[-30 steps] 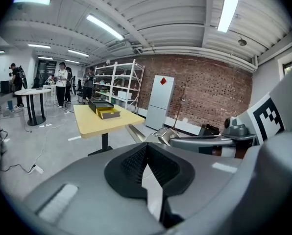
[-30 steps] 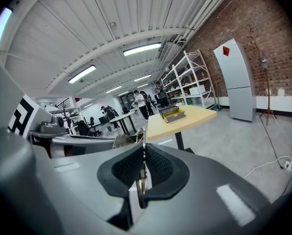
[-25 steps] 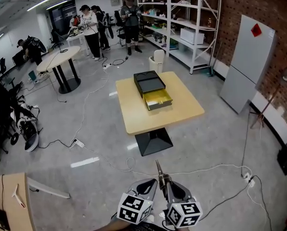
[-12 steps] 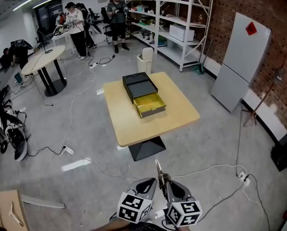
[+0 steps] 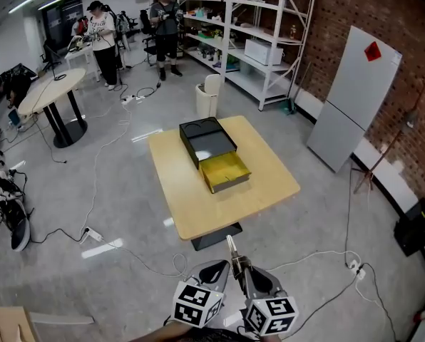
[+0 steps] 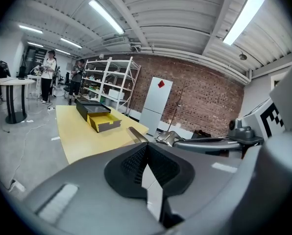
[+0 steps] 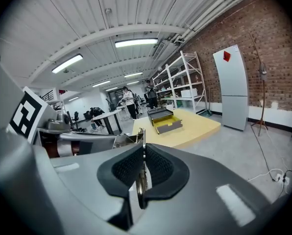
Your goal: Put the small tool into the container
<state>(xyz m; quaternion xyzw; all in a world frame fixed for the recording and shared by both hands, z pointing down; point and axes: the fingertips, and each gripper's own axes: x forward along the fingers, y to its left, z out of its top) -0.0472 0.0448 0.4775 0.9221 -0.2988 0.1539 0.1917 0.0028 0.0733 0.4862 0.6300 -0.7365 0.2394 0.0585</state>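
A black container [image 5: 207, 138] with an open yellow drawer [image 5: 226, 172] stands on the square yellow table [image 5: 191, 205] ahead of me. Both grippers hang low at the bottom of the head view, well short of the table. My right gripper [image 5: 242, 269] is shut on a thin metal tool [image 5: 232, 249] whose blade sticks up and forward. The blade shows edge-on between the pads [image 7: 158, 166] in the right gripper view. My left gripper [image 5: 222, 269] sits close beside it, shut with nothing held. The left gripper view shows the container [image 6: 97, 115] beyond the left gripper [image 6: 146, 148].
Cables [image 5: 105, 155] trail over the grey floor around the table. A white bin [image 5: 207, 98] and metal shelves [image 5: 248, 34] stand behind it, a white cabinet [image 5: 351, 98] against the brick wall at right. People [image 5: 102, 38] and a round table [image 5: 52, 95] are far left.
The table and container have shifted in the head view as the viewpoint moved over the floor. Both grippers kept their places and stayed shut, the tool still in the right one.
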